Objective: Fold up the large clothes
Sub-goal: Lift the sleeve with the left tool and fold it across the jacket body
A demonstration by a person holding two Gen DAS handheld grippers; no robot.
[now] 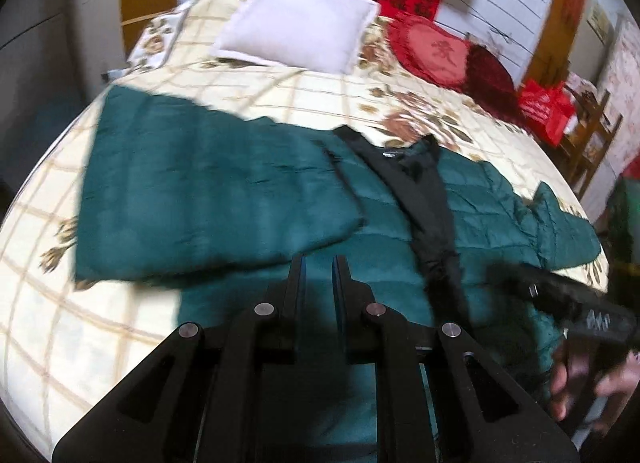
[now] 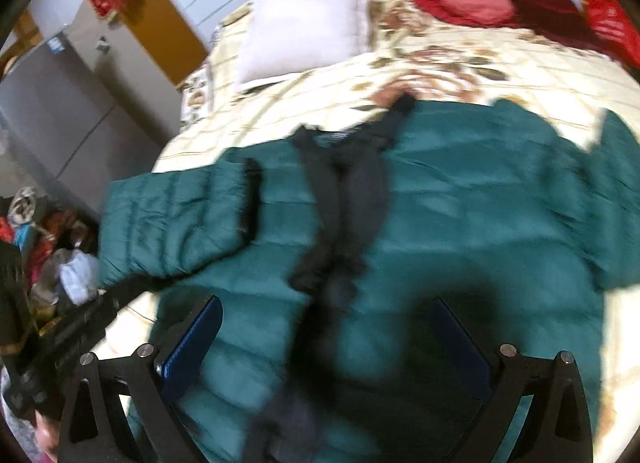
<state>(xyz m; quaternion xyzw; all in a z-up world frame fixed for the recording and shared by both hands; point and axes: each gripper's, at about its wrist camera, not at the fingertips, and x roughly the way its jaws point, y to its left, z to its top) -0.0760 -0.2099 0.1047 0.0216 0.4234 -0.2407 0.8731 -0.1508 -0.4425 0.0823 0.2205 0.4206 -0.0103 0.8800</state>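
1. The puffy dark green jacket (image 2: 460, 199) lies flat across the flowery cream bed cover (image 1: 248, 75).
2. The left claw (image 1: 319, 287) is together, holding nothing.
3. The right claw (image 2: 328, 347) is wide apart over the jacket's near edge.

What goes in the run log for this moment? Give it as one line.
stage: folding | green down jacket: flat on bed, one sleeve folded across | left claw: shut, empty, above jacket | right claw: open, empty, above jacket
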